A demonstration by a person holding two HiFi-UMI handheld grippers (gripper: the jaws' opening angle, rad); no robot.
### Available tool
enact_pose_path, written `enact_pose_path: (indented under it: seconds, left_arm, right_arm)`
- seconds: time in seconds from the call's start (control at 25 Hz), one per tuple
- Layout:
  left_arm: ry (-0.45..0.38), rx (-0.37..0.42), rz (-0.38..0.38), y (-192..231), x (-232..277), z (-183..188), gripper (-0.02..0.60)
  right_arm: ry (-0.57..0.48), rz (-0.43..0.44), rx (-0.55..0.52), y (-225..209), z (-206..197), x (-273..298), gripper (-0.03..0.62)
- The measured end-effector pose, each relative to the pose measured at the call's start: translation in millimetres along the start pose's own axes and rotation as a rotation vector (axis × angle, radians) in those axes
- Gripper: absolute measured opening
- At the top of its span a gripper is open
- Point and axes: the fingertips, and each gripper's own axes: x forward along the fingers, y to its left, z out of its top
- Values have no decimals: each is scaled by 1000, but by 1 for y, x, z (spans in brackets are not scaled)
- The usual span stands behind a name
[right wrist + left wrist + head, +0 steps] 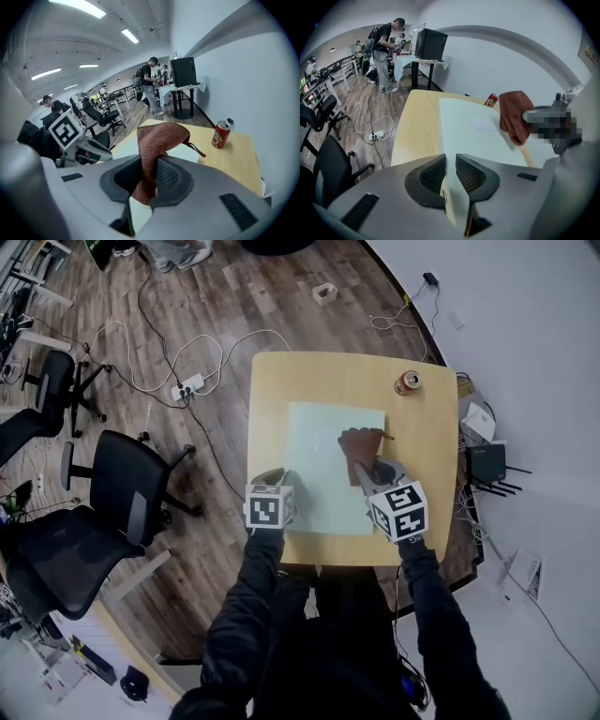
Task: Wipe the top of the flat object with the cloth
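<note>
- Setting: an office room with a wood-plank floor (216,296) and a white wall (525,324) on the right. Office chairs (131,486) stand to the left, and cables run to a power strip (187,387) on the floor.
- Work surface: 1 light wooden table (281,381) with rounded corners stands beside the wall.
- Flat object: 1 pale board (323,474) lies flat on the table. It covers the middle of the surface and reaches nearly to the near edge.
- Can: 1 red can (407,382) stands upright near the far-right corner of the table, apart from the board.
- Left gripper (277,479): positioned at the left edge of the board, toward its near-left corner. The 2 jaws are drawn close together, and the thin edge of the board sits in the narrow gap between them.
- Right gripper (367,470): positioned over the right half of the board. The 2 jaws pinch a brown cloth (358,444).
- Cloth: bunched and folded over beyond the jaw tips, with its lower end clamped between the pads. It hangs above the right part of the board, close to the right edge. Contact with the board cannot be confirmed.
- The 2 grippers are apart, 1 at each side of the board.
</note>
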Motion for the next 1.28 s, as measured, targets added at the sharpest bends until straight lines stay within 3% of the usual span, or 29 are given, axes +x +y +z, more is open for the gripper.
enact_pose_path:
  seconds: [0.32, 0.64, 1.28]
  left_arm:
    - [14, -3, -17, -3, 0, 2, 89]
    - [14, -11, -29, -1, 0, 2, 89]
    - [16, -19, -20, 1, 1, -1, 89]
  right_arm:
    - [13, -28, -10, -28, 44, 67, 74]
    - [85, 15, 14, -11, 11, 86, 75]
    - [149, 126, -22, 57, -54, 45, 75]
